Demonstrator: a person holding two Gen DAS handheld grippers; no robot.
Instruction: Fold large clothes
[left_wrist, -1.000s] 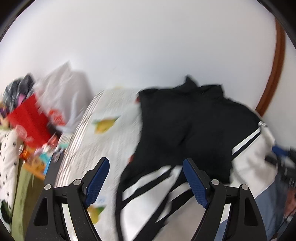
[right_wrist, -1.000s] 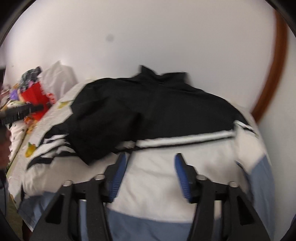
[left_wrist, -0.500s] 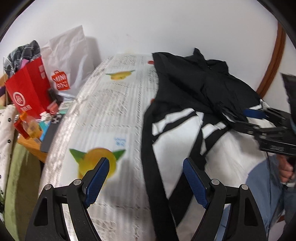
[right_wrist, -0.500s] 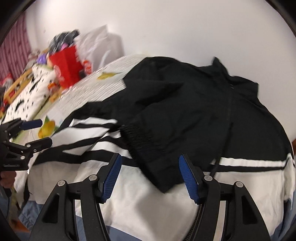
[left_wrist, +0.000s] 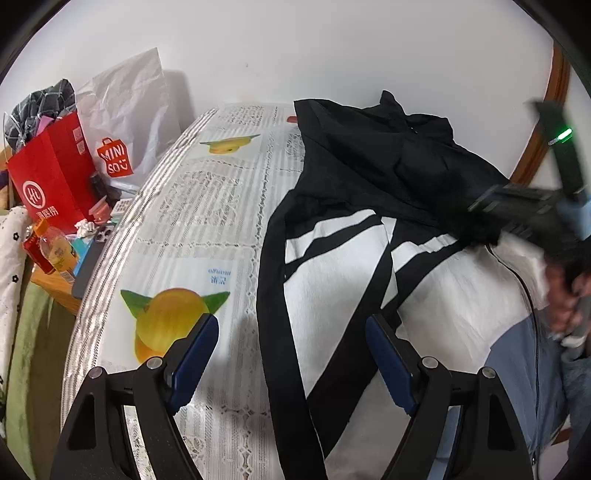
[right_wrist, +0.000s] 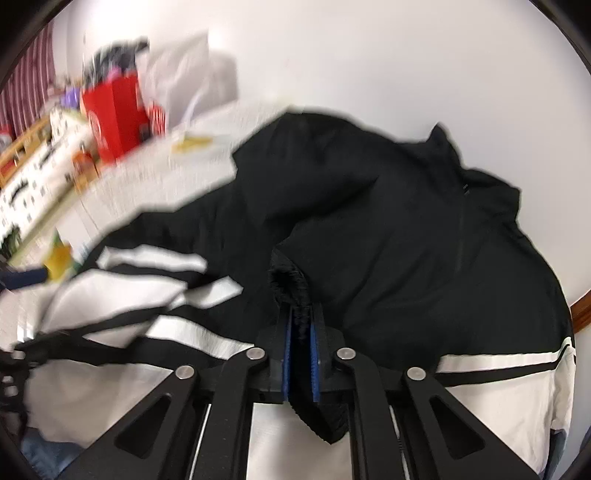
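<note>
A large jacket (left_wrist: 369, 177), black on top with white and blue-grey panels and black stripes, lies spread on the table. Its left sleeve (left_wrist: 280, 280) runs down toward me in the left wrist view. My left gripper (left_wrist: 291, 325) hovers open over that sleeve's black edge, nothing between the pads. In the right wrist view my right gripper (right_wrist: 301, 314) is shut on the black elastic cuff (right_wrist: 291, 284) of a sleeve folded across the jacket (right_wrist: 406, 229). The left wrist view shows the right gripper (left_wrist: 480, 221) at the far right with a hand (left_wrist: 565, 295) on it.
A white lace-patterned tablecloth (left_wrist: 199, 206) with mango prints covers the table. Left of the table stand a red paper bag (left_wrist: 51, 177), a white shopping bag (left_wrist: 125, 122), a bottle (left_wrist: 55, 251) and small clutter. A white wall and brown wooden trim (left_wrist: 546, 110) lie behind.
My right gripper moved onto the black cuff and shut on it. My left gripper sank a little toward the left sleeve and stayed open.
</note>
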